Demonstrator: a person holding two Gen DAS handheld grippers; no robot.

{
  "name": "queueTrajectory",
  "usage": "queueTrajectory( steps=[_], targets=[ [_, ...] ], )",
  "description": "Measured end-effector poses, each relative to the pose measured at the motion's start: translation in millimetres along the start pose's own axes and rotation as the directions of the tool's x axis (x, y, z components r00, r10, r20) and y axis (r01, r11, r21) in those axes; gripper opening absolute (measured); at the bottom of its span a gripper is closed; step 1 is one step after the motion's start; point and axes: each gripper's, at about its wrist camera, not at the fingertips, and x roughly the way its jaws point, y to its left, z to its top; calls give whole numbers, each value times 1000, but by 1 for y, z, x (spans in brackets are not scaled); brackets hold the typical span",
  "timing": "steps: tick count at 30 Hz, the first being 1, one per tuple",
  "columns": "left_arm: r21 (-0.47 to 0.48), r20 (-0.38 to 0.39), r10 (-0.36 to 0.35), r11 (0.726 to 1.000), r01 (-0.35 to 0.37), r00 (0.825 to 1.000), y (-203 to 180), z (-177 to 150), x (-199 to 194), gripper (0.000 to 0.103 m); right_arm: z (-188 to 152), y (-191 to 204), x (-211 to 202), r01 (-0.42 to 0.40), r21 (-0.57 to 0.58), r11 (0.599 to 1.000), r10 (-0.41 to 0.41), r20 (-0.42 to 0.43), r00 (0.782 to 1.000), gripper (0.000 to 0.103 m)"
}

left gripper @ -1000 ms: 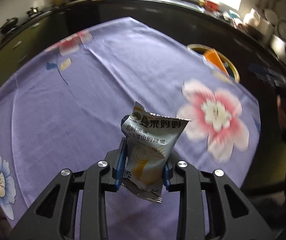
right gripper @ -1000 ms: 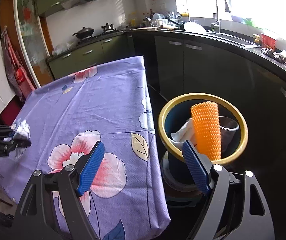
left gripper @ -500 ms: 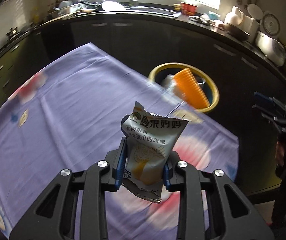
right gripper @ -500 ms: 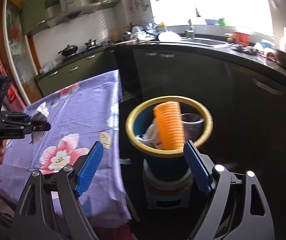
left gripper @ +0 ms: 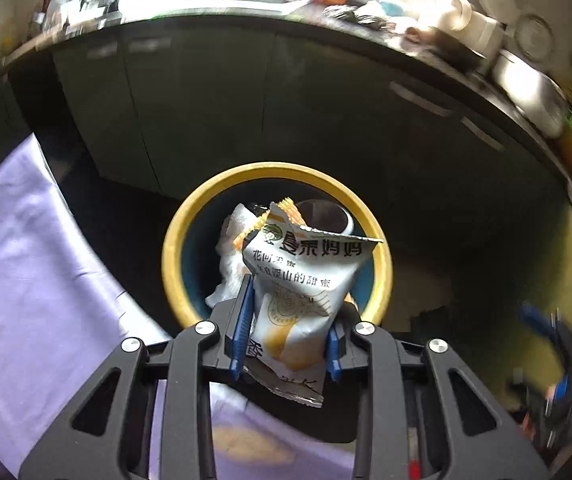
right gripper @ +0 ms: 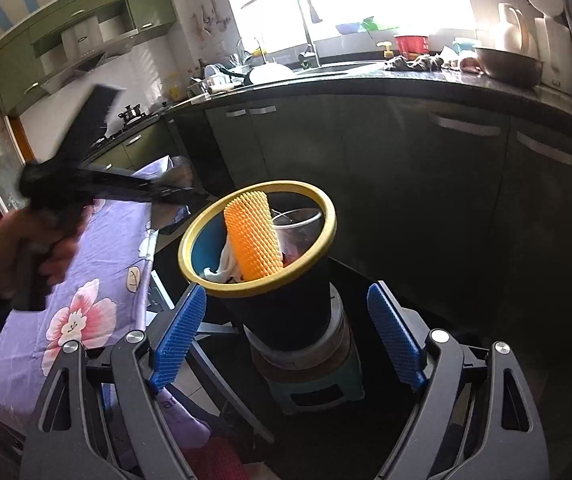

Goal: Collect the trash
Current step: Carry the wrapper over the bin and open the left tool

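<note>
A white and yellow snack wrapper [left gripper: 302,276] with printed characters stands upright between the blue pads of my left gripper [left gripper: 290,320], which is shut on it. The wrapper hangs over the mouth of a dark bin with a yellow rim [left gripper: 173,240]. In the right wrist view the left gripper [right gripper: 193,194] is a blurred black shape at the bin's left rim [right gripper: 189,248], held by a hand [right gripper: 45,248]. The bin holds an orange mesh sleeve [right gripper: 251,236], a clear cup [right gripper: 298,220] and white paper [right gripper: 227,260]. My right gripper [right gripper: 286,336] is open and holds nothing, low in front of the bin.
A table under a purple flowered cloth [right gripper: 97,280] stands left of the bin, its edge close to the rim. The bin rests on a small stool [right gripper: 318,388]. Dark cabinets and a cluttered counter [right gripper: 406,80] curve behind it. The right gripper [left gripper: 558,344] appears blurred at lower right.
My left gripper has swung with the wrapper from above the table to above the bin. The right gripper has moved off the table's side and now faces the bin head-on.
</note>
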Motion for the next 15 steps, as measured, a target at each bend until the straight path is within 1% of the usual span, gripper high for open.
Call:
queueTrajectory(
  steps=[2,5,6,7,8,9,10,15],
  targets=[
    [-62,-24,-1,998,-1,1000,5,12,21,29,0,-1,2,-4,3,1000,4,-4,1000,82],
    [-114,-50,12,993,-17,999,10,17,41,31,-2,0,5,-11,4,1000,11,-12,1000,82],
    [-123,-59,22,992,-29,998,11,18,47,34,-3,-1,5,-13,3,1000,13,-15,1000,82],
    [-129,-64,36,991,-44,997,12,18,51,46,-4,0,6,-14,3,1000,14,-15,1000,82],
    [-138,-64,47,989,-55,997,13,18,53,52,-4,1,7,-17,5,1000,17,-15,1000,82],
    [-149,-58,57,987,-65,997,16,17,54,62,-5,1,7,-18,6,1000,18,-15,1000,82],
    [-157,-50,70,985,-78,996,18,16,54,64,-5,0,7,-18,8,1000,18,-14,1000,83],
    [-187,-27,79,979,-83,996,26,15,46,65,-3,2,5,-24,12,1000,24,-7,1000,83]
  ],
)
